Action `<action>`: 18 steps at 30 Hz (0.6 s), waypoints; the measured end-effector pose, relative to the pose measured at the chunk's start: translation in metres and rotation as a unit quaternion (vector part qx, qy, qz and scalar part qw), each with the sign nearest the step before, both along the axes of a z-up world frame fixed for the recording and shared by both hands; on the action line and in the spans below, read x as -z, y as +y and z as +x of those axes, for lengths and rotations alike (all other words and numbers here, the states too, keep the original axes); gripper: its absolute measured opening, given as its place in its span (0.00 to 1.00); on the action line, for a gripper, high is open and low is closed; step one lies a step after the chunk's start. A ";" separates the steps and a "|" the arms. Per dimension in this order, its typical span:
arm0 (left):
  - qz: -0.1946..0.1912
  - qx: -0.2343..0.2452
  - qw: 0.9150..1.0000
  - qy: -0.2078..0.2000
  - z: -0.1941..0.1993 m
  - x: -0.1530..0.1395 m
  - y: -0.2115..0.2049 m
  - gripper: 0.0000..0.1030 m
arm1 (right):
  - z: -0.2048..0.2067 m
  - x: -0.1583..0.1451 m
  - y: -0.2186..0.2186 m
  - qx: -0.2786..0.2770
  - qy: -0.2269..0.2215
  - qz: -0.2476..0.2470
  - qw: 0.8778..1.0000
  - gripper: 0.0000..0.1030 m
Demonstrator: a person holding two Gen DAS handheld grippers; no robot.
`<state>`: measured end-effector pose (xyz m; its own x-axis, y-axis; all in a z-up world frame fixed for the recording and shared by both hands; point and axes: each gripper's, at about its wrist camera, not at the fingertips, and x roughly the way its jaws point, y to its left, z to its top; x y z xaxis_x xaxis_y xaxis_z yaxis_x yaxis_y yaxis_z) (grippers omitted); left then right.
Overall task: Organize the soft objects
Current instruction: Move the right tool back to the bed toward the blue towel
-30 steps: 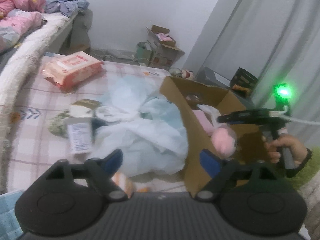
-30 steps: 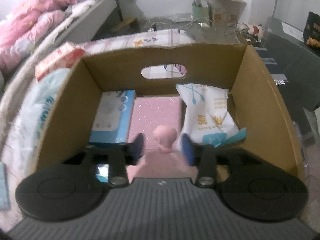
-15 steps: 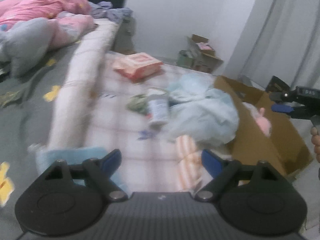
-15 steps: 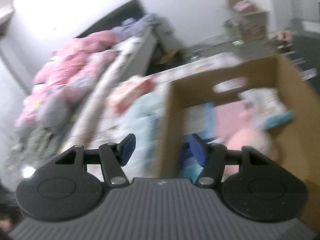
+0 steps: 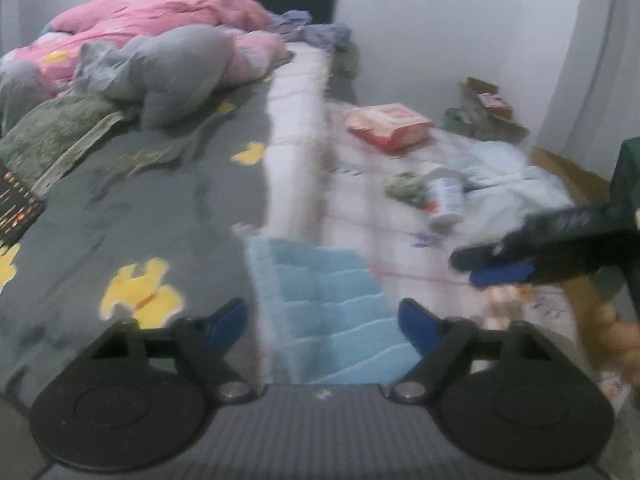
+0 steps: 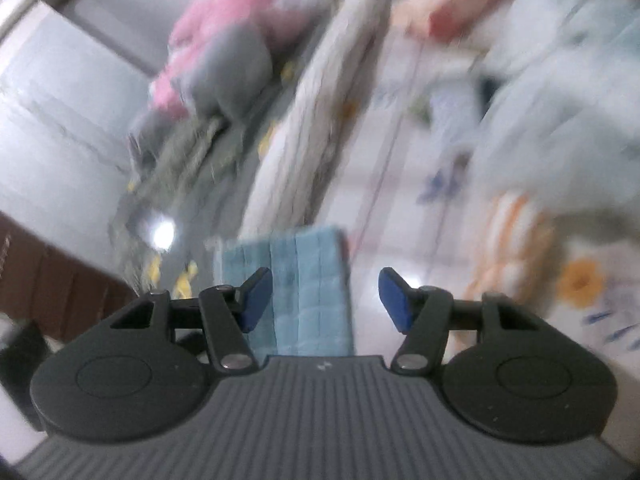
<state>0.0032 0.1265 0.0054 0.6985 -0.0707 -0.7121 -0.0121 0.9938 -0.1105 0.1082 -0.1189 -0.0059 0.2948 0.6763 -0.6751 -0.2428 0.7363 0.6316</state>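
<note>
Closest in, both grippers now face the folded light-blue towel lying at the edge of the bed, where the grey sheet meets the pale checked mat. The left gripper has the towel framed between its blue pads, which stand apart and are closing in, not yet pressing on the cloth. The right gripper has swung over from the cardboard box; its fingers are apart with nothing between them but a view of the same towel, and the pink plush it carried a second ago is gone from its jaws, left in the box half a second back.

So one soft thing looks put away and the towel seems next. A second ago the left gripper looked at the box and the pale-blue plastic bag; both now sit far right. Just past the towel lies a striped orange cloth, though blur makes it hard to name. Further off are a small white bottle, a pink wipes pack, and rumpled pink bedding.
</note>
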 end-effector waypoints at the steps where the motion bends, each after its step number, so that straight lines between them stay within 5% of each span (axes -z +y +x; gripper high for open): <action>1: -0.001 -0.005 1.000 0.005 0.001 0.003 0.004 0.74 | 0.000 0.009 0.011 -0.005 0.007 -0.008 1.000 0.55; 8: -0.020 -0.007 0.999 0.030 0.014 0.024 0.020 0.55 | -0.002 0.049 0.056 -0.016 0.034 -0.071 0.997 0.38; 15: 0.012 0.003 0.999 0.030 0.023 0.032 0.013 0.42 | 0.002 0.053 0.080 -0.035 -0.003 -0.110 0.993 0.29; 18: 0.020 -0.004 0.999 0.027 0.025 0.035 0.012 0.29 | -0.003 0.052 0.092 -0.058 -0.030 -0.138 0.988 0.15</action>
